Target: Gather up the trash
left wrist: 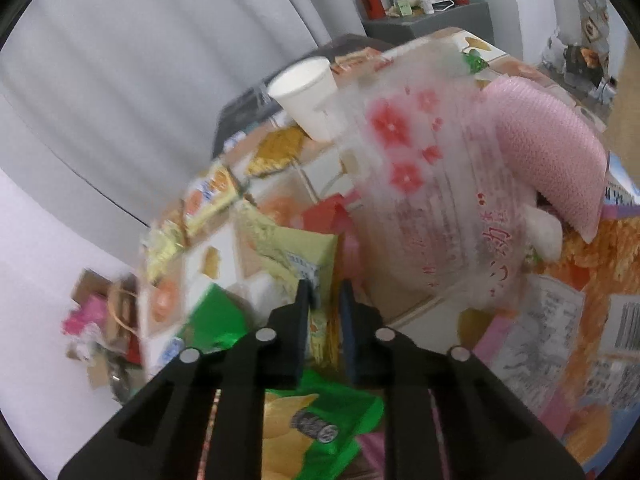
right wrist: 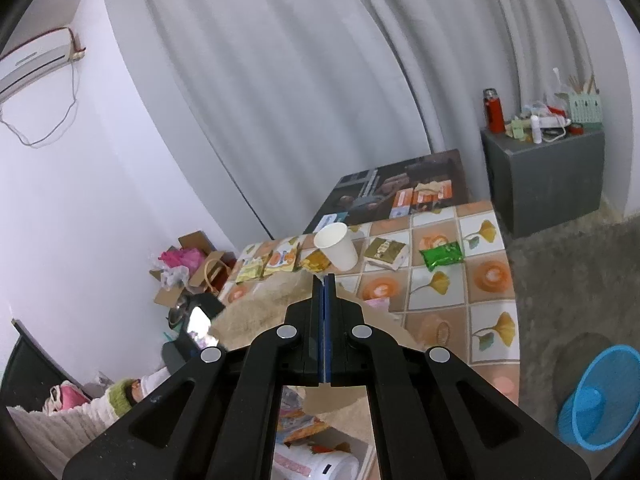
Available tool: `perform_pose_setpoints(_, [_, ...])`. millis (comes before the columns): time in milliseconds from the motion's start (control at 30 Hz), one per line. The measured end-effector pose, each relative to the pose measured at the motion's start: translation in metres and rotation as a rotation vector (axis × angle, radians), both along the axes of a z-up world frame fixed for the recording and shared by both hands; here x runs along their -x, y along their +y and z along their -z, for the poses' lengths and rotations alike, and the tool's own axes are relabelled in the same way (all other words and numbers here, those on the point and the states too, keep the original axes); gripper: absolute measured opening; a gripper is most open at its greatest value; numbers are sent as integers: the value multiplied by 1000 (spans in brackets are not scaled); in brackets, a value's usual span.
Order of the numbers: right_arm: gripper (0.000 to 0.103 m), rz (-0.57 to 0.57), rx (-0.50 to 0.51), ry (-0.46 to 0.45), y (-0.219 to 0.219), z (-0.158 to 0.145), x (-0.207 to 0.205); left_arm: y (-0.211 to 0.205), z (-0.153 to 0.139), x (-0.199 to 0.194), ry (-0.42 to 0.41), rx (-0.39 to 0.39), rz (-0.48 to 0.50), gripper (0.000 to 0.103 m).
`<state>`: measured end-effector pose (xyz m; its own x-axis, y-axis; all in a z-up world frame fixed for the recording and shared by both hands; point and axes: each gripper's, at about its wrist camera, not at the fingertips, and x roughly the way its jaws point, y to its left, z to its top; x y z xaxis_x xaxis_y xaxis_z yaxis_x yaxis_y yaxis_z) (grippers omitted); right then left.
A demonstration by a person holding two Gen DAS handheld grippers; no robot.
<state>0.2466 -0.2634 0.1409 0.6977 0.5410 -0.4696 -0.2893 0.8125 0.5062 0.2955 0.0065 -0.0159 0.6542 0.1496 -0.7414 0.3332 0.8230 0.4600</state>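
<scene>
My left gripper (left wrist: 325, 289) hangs low over a heap of trash, its jaws a narrow gap apart around the edge of a yellow-green snack wrapper (left wrist: 298, 258). A green chip bag (left wrist: 320, 420) lies under it. A clear plastic bag with red flowers (left wrist: 420, 184) and pink bubble wrap (left wrist: 552, 156) fill the right. A white paper cup (left wrist: 310, 96) stands behind. My right gripper (right wrist: 325, 280) is shut on the edge of a brown paper bag (right wrist: 256, 312), high above the tiled table (right wrist: 492, 320). The cup (right wrist: 338, 246), a green packet (right wrist: 443, 258) and several yellow wrappers (right wrist: 276, 262) lie on that table.
A blue waste basket (right wrist: 600, 396) stands on the grey carpet at the right. A grey cabinet (right wrist: 548, 176) with a red flask (right wrist: 494, 110) is at the back. Cardboard boxes and bags (right wrist: 188, 272) sit by the left wall. Grey curtains hang behind.
</scene>
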Motion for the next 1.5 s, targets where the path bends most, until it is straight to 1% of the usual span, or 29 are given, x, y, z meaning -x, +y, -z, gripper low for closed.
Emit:
perform_pose_setpoints(133, [0, 22, -22, -18, -10, -1, 7, 7, -19, 11, -69, -35, -2, 13])
perform_pose_setpoints(233, [0, 45, -51, -33, -24, -1, 13, 15, -41, 21, -115, -37, -12, 13])
perform_pose_setpoints(333, [0, 78, -80, -50, -44, -2, 22, 20, -68, 32, -157, -7, -21, 13])
perform_pose_setpoints(400, [0, 104, -94, -60, -59, -1, 28, 18, -90, 41, -188, 26, -25, 12])
perform_pose_setpoints(433, [0, 126, -102, -65, -70, 0, 34, 16, -99, 45, -196, 53, -19, 12])
perform_pose_setpoints(467, [0, 146, -108, -68, -80, 1, 38, 10, -113, 50, -199, 108, 1, 12])
perform_pose_setpoints(567, [0, 208, -118, -66, -108, 5, 50, -15, -140, 62, -163, 252, 87, 12])
perform_pose_setpoints(633, [0, 259, -123, -60, -130, 9, 61, -46, -151, 67, -123, 325, 163, 12])
perform_pose_setpoints(700, [0, 323, -125, -53, -155, 15, 75, -80, -156, 70, -82, 375, 244, 12])
perform_pose_setpoints(733, [0, 354, -123, -49, -166, 17, 82, -108, -158, 70, -49, 404, 305, 12])
perform_pose_setpoints(767, [0, 377, -120, -44, -174, 19, 86, -127, -158, 71, -25, 418, 343, 12])
perform_pose_setpoints(800, [0, 407, -116, -36, -185, 22, 91, -156, -158, 70, 13, 440, 398, 12])
perform_pose_setpoints(833, [0, 445, -113, -23, -198, 27, 97, -173, -157, 72, 35, 450, 426, 12])
perform_pose_setpoints(900, [0, 500, -104, -1, -218, 35, 106, -228, -150, 71, 106, 471, 520, 12])
perform_pose_setpoints(933, [0, 536, -104, 15, -232, 43, 111, -252, -146, 71, 128, 474, 560, 12])
perform_pose_setpoints(967, [0, 561, -107, 31, -241, 50, 112, -284, -137, 71, 154, 468, 605, 12])
perform_pose_setpoints(1033, [0, 623, -125, 75, -267, 70, 117, -332, -119, 69, 228, 468, 655, 12])
perform_pose_setpoints(1067, [0, 639, -133, 92, -275, 78, 117, -361, -104, 68, 286, 469, 678, 12])
perform_pose_setpoints(1100, [0, 662, -137, 118, -284, 89, 117, -383, -92, 68, 323, 464, 692, 12])
perform_pose_setpoints(1167, [0, 698, -150, 175, -303, 115, 113, -433, -61, 69, 394, 434, 711, 13])
perform_pose_setpoints(1233, [0, 730, -157, 236, -317, 142, 106, -474, -28, 69, 454, 403, 721, 13])
perform_pose_setpoints(1300, [0, 753, -151, 291, -330, 171, 95, -506, 0, 70, 486, 373, 718, 13])
perform_pose_setpoints(1367, [0, 765, -137, 340, -339, 194, 85, -533, 26, 67, 502, 359, 707, 13])
perform_pose_setpoints(1467, [0, 782, -118, 402, -350, 228, 73, -571, 68, 64, 553, 350, 669, 13])
perform_pose_setpoints(1500, [3, 787, -108, 411, -353, 235, 74, -575, 76, 63, 557, 347, 664, 15])
